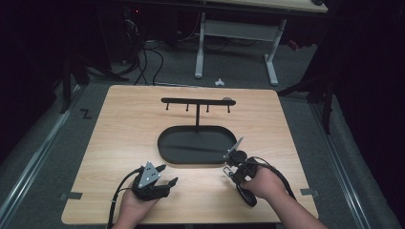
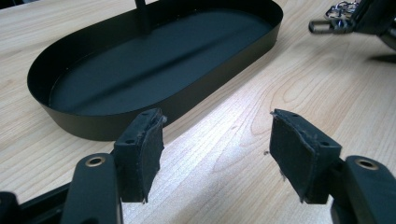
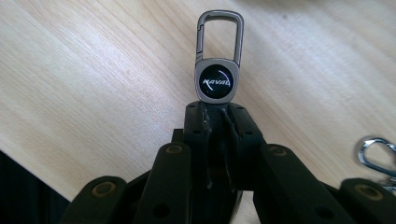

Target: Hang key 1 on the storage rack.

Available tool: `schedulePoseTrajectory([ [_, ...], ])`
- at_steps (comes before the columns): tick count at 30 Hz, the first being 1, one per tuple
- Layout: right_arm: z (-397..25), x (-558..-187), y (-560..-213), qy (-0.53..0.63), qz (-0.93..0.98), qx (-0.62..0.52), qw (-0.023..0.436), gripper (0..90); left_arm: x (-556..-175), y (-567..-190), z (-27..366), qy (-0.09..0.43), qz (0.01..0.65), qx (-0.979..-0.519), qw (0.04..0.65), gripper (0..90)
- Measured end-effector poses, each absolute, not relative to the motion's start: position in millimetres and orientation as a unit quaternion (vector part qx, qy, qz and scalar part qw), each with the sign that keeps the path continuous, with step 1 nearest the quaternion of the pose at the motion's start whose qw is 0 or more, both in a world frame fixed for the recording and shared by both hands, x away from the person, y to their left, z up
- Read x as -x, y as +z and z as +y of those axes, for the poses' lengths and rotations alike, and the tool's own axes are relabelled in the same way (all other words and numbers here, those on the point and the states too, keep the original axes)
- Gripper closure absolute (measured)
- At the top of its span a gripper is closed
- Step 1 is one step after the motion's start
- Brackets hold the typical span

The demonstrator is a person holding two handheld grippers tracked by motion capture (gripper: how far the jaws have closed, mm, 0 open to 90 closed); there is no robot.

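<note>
The right gripper [image 3: 215,116] clenches a grey metal carabiner keychain [image 3: 218,58] by its base, clasp outward for hooking on the far black hook rack [image 1: 197,101]; the left gripper [image 2: 217,154] rests released.

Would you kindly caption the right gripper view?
Right gripper shut on a keychain clasp above the wooden table.

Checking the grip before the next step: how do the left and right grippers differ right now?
The left gripper has its jaws spread wide and holds nothing; the right gripper is shut on a keychain clip. The left gripper points toward the black tray; the right gripper points at bare wood. Both have black padded jaws.
</note>
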State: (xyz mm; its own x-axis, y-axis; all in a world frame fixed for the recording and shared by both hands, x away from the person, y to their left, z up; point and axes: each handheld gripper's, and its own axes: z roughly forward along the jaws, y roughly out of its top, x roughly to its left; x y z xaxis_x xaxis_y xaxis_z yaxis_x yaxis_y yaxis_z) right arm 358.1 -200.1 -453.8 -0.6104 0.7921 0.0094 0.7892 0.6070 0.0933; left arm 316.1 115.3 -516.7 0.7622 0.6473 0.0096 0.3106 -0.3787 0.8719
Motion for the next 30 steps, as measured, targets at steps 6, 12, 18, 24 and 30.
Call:
schedulePoseTrajectory([
  [6, -201.9, -359.2, -446.8, 0.053, 0.9, -0.432, 0.02, 80.3, -315.5, -516.7, 118.6, 0.18, 0.297, -0.81, 0.472, 35.2],
  [12, -196.8, -357.2, -437.1, 0.058, 0.903, -0.424, 0.031, 80.4, -314.5, -515.7, 121.6, 0.182, 0.3, -0.807, 0.474, 35.3],
  [18, -193.6, -355.2, -424.4, 0.073, 0.898, -0.433, 0.033, 80.4, -313.5, -515.5, 120.8, 0.183, 0.298, -0.808, 0.474, 35.3],
  [24, -199.8, -358.8, -412.8, 0.092, 0.901, -0.422, 0.042, 80.5, -313.2, -515.9, 123.3, 0.183, 0.3, -0.809, 0.472, 35.3],
  [30, -203.3, -361.9, -398.5, 0.105, 0.899, -0.423, 0.054, 80.5, -311.9, -516.8, 125.7, 0.184, 0.303, -0.807, 0.472, 35.3],
])
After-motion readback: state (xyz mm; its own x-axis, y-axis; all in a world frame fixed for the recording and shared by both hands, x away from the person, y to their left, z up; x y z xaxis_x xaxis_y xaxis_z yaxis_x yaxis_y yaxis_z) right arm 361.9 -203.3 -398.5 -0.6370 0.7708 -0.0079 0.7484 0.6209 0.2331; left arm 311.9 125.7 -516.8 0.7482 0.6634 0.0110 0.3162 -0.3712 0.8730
